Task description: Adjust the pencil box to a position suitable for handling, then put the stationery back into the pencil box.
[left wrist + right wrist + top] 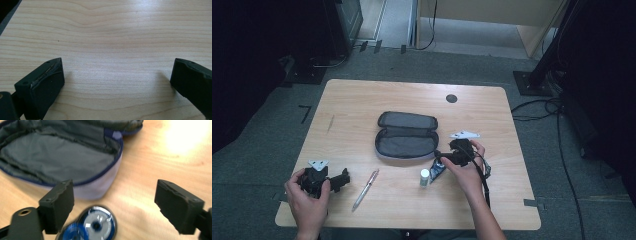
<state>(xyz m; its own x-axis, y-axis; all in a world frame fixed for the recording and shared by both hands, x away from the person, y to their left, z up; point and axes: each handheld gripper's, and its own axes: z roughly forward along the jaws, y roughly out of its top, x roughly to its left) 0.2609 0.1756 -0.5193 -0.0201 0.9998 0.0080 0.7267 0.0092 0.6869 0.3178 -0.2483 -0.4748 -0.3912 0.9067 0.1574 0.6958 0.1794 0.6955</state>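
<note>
High view: pale wooden tabletop (pixel 362 100) with an unzipped grey pouch (pixel 407 135) lying open at the middle, both halves spread flat. Left hand-held gripper (pixel 343 180) resting near the near-left corner, held in the left hand (pixel 307 197), grey three-cornered plate on top. Silver pen (pixel 366 189) lying just right of it, slanted, tip toward the near edge. Small white-capped bottle (pixel 425 177) standing upright near the pouch's near edge, with a blue-and-dark packet (pixel 437 170) just beside it on the right. Right hand-held gripper (pixel 443 159) held in the right hand (pixel 467 170) right of the pouch, pointing left toward packet and pouch. Dark round hole (pixel 451 98) in the tabletop at the far side.

Left gripper view: two black jaws standing wide apart, nothing between them. Bare wood grain of the tabletop below and ahead, dark strip of floor at the far-left corner.

Right gripper view: jaws spread wide, nothing clamped. Round blue-and-silver printed face of the packet (pixel 96 223), blurred, low between the jaws, closer to the left one. Open pouch beyond, grey lining, dark blue zip edge, pale outer wall facing the camera. Bright glare on the wood at the far right.
</note>
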